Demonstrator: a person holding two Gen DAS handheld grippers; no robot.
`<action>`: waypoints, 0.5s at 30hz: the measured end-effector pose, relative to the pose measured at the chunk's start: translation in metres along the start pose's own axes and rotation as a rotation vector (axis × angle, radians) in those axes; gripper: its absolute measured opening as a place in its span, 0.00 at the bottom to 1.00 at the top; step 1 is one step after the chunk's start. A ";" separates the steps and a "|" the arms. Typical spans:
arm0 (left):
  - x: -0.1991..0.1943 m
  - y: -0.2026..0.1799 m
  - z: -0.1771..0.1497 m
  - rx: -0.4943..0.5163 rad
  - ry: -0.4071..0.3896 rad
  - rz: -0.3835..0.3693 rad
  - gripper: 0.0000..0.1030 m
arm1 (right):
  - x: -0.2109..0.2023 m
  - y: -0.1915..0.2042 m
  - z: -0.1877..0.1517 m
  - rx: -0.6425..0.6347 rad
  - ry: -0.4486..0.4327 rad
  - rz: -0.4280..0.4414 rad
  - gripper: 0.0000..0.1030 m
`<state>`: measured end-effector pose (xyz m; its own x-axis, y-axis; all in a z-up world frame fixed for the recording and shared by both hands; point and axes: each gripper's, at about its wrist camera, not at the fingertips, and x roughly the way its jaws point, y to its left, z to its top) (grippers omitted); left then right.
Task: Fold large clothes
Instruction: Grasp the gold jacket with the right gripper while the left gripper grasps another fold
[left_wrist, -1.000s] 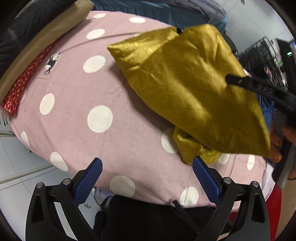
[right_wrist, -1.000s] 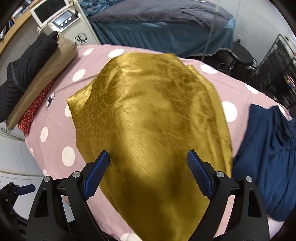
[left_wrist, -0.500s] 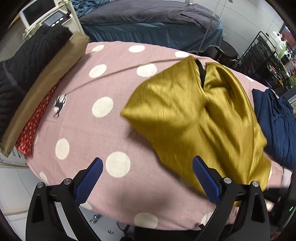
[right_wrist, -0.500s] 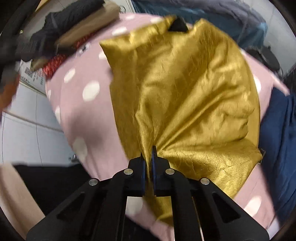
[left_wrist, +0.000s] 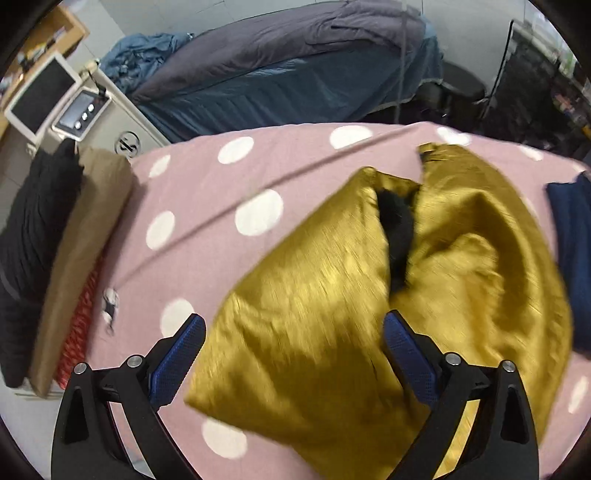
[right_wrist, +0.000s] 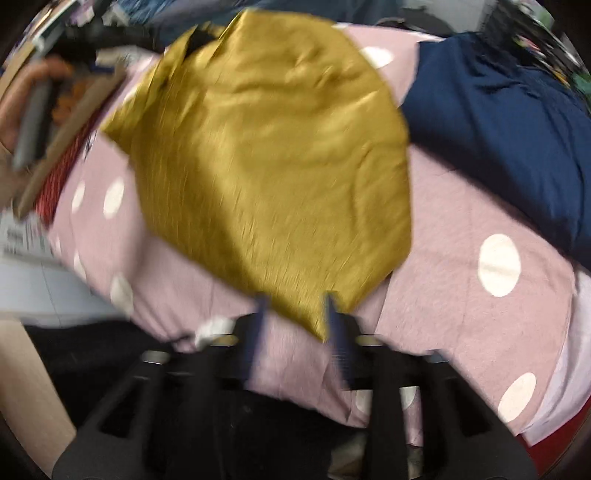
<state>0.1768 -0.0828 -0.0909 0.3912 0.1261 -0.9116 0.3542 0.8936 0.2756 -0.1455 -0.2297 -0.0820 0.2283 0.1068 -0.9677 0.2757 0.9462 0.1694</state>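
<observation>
Fingers of the right gripper (right_wrist: 293, 314), just opening, let go the gold cloth (right_wrist: 273, 155) so it lies folded, while the left gripper (left_wrist: 291, 354) hovers open.

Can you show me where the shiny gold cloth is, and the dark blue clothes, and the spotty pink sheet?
gold cloth (left_wrist: 314, 295): left wrist view, near fold.
dark blue clothes (right_wrist: 498, 118): right wrist view, middle.
spotty pink sheet (left_wrist: 207, 192): left wrist view, bare part.

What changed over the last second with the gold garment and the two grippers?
The right gripper pinched the gold garment, folded it over, then its jaws have just been opening, letting go. The left gripper stayed open, holding nothing. The navy garment and polka-dot cover stayed put.
</observation>
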 end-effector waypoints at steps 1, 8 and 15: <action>0.012 -0.004 0.005 0.028 0.012 0.015 0.75 | -0.007 -0.002 0.002 0.015 -0.029 -0.011 0.69; 0.037 0.004 -0.031 0.022 0.075 -0.096 0.08 | -0.034 0.005 0.026 -0.003 -0.125 -0.008 0.69; -0.002 0.052 -0.136 -0.097 0.094 -0.218 0.06 | -0.023 0.013 0.063 -0.115 -0.125 -0.033 0.69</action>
<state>0.0789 0.0222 -0.1157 0.2326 -0.0389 -0.9718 0.3366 0.9407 0.0429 -0.0878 -0.2393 -0.0458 0.3373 0.0428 -0.9404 0.1781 0.9780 0.1084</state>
